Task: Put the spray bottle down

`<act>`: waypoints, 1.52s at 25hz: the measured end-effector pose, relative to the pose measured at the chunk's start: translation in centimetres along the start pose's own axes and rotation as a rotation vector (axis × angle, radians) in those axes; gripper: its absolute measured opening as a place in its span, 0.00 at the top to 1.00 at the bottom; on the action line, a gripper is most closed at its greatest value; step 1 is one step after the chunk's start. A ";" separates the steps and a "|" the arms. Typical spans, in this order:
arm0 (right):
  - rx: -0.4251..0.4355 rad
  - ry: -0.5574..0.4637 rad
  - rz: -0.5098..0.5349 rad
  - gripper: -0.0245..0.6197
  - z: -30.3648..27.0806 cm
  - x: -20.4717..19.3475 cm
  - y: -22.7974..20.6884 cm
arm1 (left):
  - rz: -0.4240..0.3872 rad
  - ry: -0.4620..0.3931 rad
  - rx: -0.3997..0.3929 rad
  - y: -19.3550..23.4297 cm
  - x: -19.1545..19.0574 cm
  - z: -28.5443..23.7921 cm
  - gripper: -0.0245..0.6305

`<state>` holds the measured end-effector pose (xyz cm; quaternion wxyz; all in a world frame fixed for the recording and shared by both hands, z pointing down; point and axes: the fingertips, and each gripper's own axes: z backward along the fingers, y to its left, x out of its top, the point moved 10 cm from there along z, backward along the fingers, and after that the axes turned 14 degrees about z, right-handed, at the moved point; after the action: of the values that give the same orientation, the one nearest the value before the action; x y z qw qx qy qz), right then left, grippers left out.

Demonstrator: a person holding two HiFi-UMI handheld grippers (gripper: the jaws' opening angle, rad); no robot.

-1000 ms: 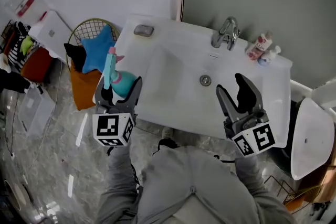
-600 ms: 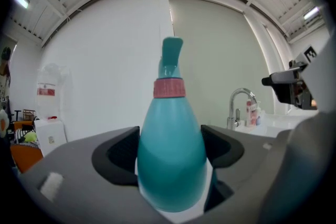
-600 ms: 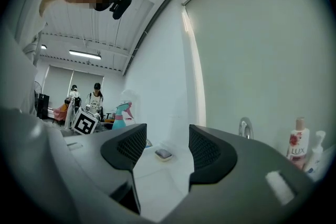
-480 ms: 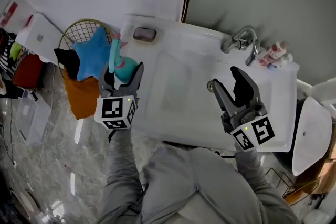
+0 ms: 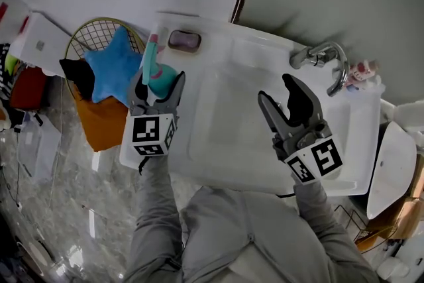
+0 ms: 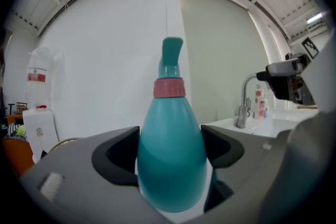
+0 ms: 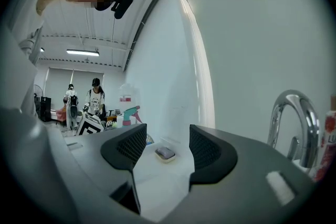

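- Left gripper (image 5: pixel 158 78) pinches an upright teal, pear-shaped plastic spray bottle (image 6: pixel 170 157), its pink collar and teal nozzle rising above the jaws.
- Right gripper (image 5: pixel 275 89) gapes, empty.

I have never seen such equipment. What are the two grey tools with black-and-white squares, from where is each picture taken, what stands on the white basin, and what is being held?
A person holds two hand tools, each with two jaws for grasping. The head view comes from a camera on the person's head, looking down; each gripper view comes from a camera riding on that tool. The left gripper is shut on a teal spray bottle near the white basin's left edge. The right gripper is open and empty. On the basin stand a tap, a soap dish and small bottles.
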<state>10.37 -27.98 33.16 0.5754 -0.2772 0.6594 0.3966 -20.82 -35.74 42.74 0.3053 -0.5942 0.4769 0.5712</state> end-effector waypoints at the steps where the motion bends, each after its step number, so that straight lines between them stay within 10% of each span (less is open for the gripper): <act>1: 0.003 0.000 -0.002 0.57 -0.5 -0.1 0.0 | 0.002 0.003 0.000 0.2 -0.2 -0.3 0.34; 38: 0.003 0.031 -0.034 0.57 -4.8 -2.1 -1.0 | 0.048 0.026 0.072 2.4 -4.8 -4.7 0.34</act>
<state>8.99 -32.69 35.09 0.5720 -0.2935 0.6642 0.3815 -20.70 -39.79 48.54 0.3062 -0.5787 0.5152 0.5530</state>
